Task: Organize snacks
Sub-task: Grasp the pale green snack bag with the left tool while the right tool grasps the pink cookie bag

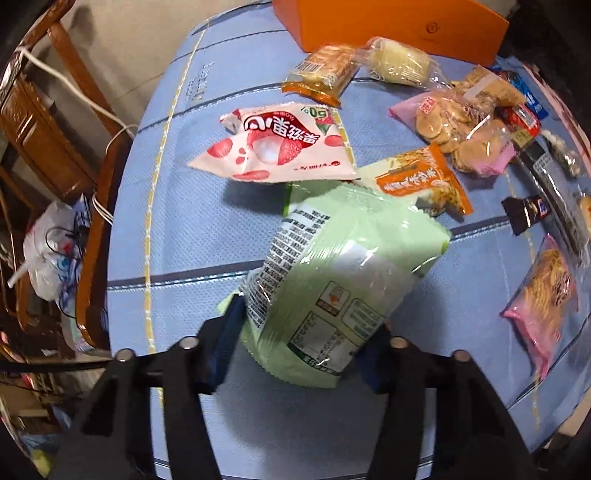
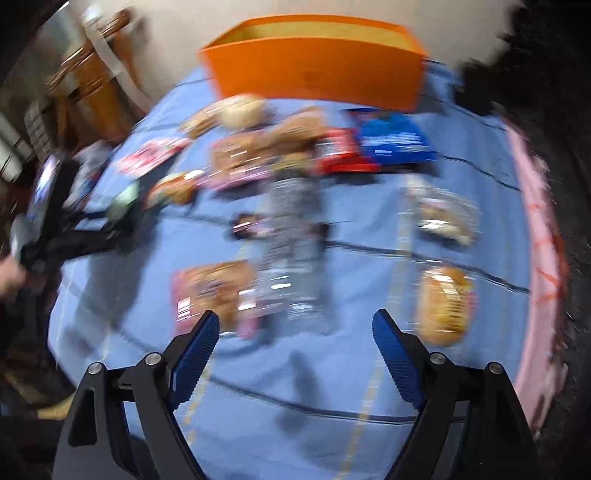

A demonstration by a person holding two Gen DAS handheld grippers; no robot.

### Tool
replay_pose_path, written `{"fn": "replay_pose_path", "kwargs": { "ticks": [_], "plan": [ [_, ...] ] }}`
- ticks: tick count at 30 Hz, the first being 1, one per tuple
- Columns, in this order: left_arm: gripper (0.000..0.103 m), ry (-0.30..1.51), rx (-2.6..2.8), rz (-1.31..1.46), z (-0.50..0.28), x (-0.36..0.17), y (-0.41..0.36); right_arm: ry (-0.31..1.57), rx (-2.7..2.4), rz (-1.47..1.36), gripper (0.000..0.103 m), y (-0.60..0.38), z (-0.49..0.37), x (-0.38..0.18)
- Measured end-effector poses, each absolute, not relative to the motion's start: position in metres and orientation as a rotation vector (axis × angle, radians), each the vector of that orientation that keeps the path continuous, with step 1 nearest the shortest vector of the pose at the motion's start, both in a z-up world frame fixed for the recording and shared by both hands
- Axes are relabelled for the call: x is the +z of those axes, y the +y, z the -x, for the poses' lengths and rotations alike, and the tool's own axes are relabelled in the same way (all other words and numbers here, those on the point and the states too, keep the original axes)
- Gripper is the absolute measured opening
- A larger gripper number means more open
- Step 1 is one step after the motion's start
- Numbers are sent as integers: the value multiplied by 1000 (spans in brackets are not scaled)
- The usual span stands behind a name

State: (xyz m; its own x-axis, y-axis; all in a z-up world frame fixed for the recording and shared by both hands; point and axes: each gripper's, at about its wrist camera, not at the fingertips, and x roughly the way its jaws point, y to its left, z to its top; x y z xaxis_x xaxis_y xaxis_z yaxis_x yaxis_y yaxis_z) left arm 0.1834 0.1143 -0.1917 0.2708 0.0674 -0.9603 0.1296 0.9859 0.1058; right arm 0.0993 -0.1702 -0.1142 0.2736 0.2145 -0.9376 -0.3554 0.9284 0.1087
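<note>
The left gripper (image 1: 299, 347) points steeply down at a round table under a blue cloth (image 1: 177, 229); its blue pads are closed on the lower end of a pale green snack bag (image 1: 332, 280), one pad on each side, and the bag leans up and away from the jaws with its printed back panel facing the camera; beyond the green bag a pink and white lychee pouch (image 1: 273, 147) lies on the cloth, and just right of it an orange and white packet (image 1: 424, 181) lies partly behind the green bag's top edge; farther back two clear packs of biscuits (image 1: 325, 70) and pale cakes (image 1: 402, 62) rest just in front of an orange box (image 1: 406, 26); to the right sits a heap of round cookies in clear and pink wrap (image 1: 461, 125), a small dark bar (image 1: 524, 214), and a pink-edged cookie bag (image 1: 543, 299) near the table's rim; a wooden chair (image 1: 44, 122) stands off the left edge

The right wrist view is heavily blurred; the right gripper (image 2: 295, 332) hangs over the cloth with its jaws spread wide and nothing between them; past them the snacks lie scattered across the middle of the table, among them a blue packet (image 2: 391, 140) and a red one (image 2: 340, 151), in front of the open orange box (image 2: 317, 66); the left gripper (image 2: 110, 218) with the green bag shows at the far left
</note>
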Motion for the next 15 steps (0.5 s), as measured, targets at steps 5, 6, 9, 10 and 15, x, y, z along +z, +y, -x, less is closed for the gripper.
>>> {"fn": "replay_pose_path", "kwargs": {
  "ticks": [5, 6, 9, 10, 15],
  "plan": [
    [31, 1295, -58, -122, -181, -181, 126, 1255, 482, 203, 85, -122, -91, -130],
    [30, 1291, -60, -123, -181, -179, 128, 1257, 491, 215, 85, -115, -92, -135],
    [30, 1285, -69, -121, -177, -174, 126, 1276, 432, 249, 85, -107, -100, -149],
    [30, 1284, -71, -118, -178, -172, 126, 1285, 421, 247, 85, -108, -103, -154],
    [30, 1270, -97, -106, -167, -162, 118, 1324, 358, 235, 88, -113, -114, -176]
  ]
}}
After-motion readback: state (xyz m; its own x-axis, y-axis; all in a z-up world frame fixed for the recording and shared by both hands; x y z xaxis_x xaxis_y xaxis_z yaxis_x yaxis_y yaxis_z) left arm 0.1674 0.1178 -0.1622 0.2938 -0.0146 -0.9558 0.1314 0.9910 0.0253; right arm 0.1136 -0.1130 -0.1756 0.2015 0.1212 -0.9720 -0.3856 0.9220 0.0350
